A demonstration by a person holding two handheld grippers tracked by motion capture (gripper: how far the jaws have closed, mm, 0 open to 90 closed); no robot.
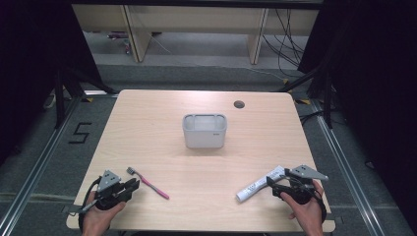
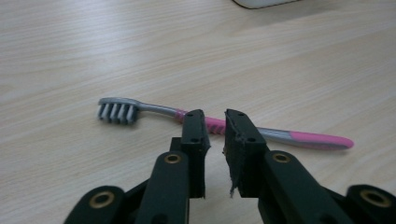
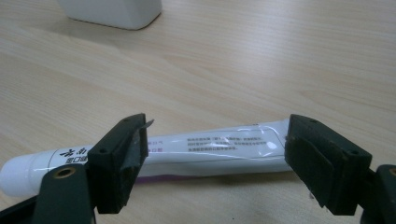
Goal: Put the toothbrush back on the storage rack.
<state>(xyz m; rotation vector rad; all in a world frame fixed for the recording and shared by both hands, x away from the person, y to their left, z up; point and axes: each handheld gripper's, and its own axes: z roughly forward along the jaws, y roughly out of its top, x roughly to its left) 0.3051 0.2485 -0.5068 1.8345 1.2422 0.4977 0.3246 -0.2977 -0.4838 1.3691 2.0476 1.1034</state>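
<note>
Roughly: toothbrush (image 1: 147, 183) lengthwise diagonal, bristle head far-left

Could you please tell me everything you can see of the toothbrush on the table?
The toothbrush lies flat on the wooden table, near its front left. It looks plastic: a pink handle with grey sections, a grey neck and head, and white and grey bristles facing sideways. The left gripper has its nearly closed jaws at the handle's middle; whether they touch it I cannot tell.
</note>
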